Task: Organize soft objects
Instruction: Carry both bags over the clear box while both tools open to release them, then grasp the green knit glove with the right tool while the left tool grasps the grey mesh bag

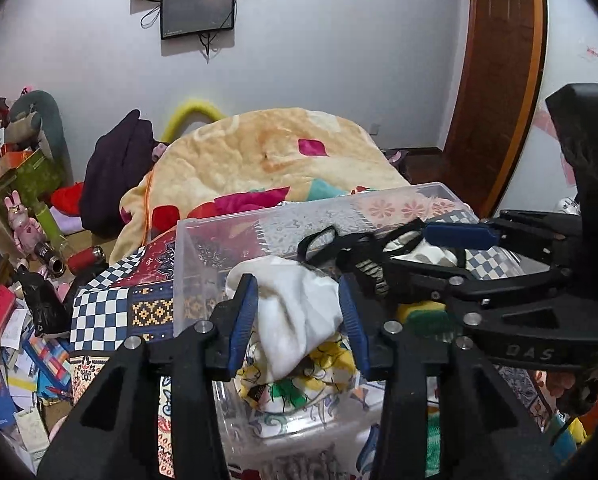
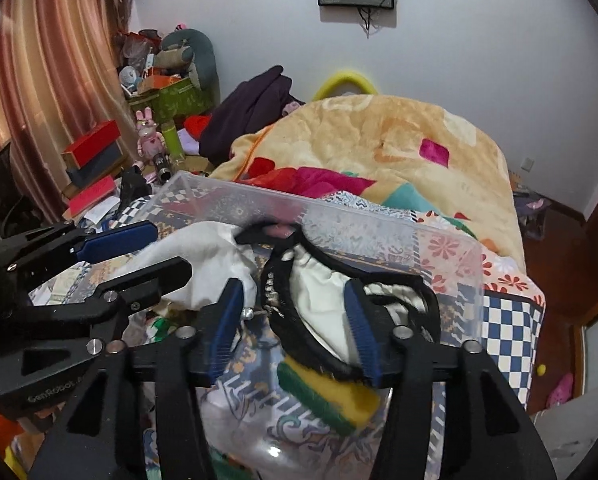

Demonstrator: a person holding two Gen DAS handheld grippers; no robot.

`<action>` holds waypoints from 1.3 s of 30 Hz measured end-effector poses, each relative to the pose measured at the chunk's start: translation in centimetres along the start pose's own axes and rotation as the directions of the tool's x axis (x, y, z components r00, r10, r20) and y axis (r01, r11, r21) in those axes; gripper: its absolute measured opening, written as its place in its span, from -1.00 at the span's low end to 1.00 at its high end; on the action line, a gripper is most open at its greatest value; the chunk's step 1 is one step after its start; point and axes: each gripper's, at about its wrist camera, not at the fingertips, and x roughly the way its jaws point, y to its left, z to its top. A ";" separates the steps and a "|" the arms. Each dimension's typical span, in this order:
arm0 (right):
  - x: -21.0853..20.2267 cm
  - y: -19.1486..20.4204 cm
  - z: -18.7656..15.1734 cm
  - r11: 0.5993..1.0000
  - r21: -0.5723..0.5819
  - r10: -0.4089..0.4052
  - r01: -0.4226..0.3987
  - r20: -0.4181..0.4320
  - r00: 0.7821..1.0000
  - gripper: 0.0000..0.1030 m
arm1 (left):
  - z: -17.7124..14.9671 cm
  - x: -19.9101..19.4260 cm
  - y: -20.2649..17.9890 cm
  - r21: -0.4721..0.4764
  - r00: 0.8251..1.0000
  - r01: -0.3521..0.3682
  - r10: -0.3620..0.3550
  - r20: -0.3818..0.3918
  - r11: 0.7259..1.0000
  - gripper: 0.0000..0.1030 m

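A clear plastic bin (image 1: 203,232) (image 2: 459,248) sits on the patterned bedspread. In the left wrist view my left gripper (image 1: 297,320) is open around a white cloth (image 1: 299,312) lying over a yellow cartoon-print cloth (image 1: 331,364) in the bin. In the right wrist view my right gripper (image 2: 295,328) is open around a white item with black trim (image 2: 323,300), above a yellow and green sponge (image 2: 331,396). Each gripper shows in the other's view: the right one (image 1: 439,248) and the left one (image 2: 155,252), both over the bin.
A beige blanket (image 1: 283,152) is piled on the bed behind the bin. A dark garment (image 1: 115,176) lies at the back left. Boxes, toys and papers (image 2: 99,160) crowd the left side. A wooden door (image 1: 499,80) stands at the right.
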 end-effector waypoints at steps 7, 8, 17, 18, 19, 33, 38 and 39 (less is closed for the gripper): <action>-3.5 0.1 -0.3 1.000 0.026 0.009 -0.011 0.090 0.996 0.16 | -0.5 -3.4 0.4 -0.012 0.998 0.019 -0.018 0.067 1.000 0.03; -4.3 0.2 -0.5 0.999 0.029 0.009 -0.013 0.115 0.993 0.22 | -0.6 -3.9 0.5 -0.016 0.997 0.023 -0.022 0.077 1.000 0.05; -8.3 2.7 -2.1 1.000 -0.004 0.007 -0.006 0.254 0.967 0.57 | -2.6 -8.4 0.5 -0.019 0.987 0.022 -0.018 0.160 1.000 0.34; -8.6 2.9 -2.5 1.000 -0.004 0.011 -0.010 0.266 0.964 0.58 | -2.9 -8.7 0.5 -0.019 0.986 0.020 -0.016 0.163 1.000 0.43; -8.6 3.0 -2.8 1.000 -0.002 0.010 -0.009 0.271 0.962 0.58 | -3.4 -9.1 0.6 -0.022 0.986 0.017 -0.013 0.167 1.000 0.49; -5.3 4.6 -9.3 1.000 0.023 0.006 -0.009 0.149 0.989 0.59 | -9.7 -8.8 1.3 -0.069 0.997 0.029 -0.024 0.076 0.997 0.49; -3.7 5.2 -10.7 0.999 0.035 0.019 -0.023 0.096 0.995 0.59 | -11.8 -8.2 0.8 -0.066 0.998 0.025 -0.022 0.052 0.998 0.49; -3.5 5.3 -10.9 0.999 0.037 0.024 -0.027 0.090 0.996 0.59 | -12.1 -8.2 0.7 -0.067 0.999 0.028 -0.025 0.048 0.997 0.49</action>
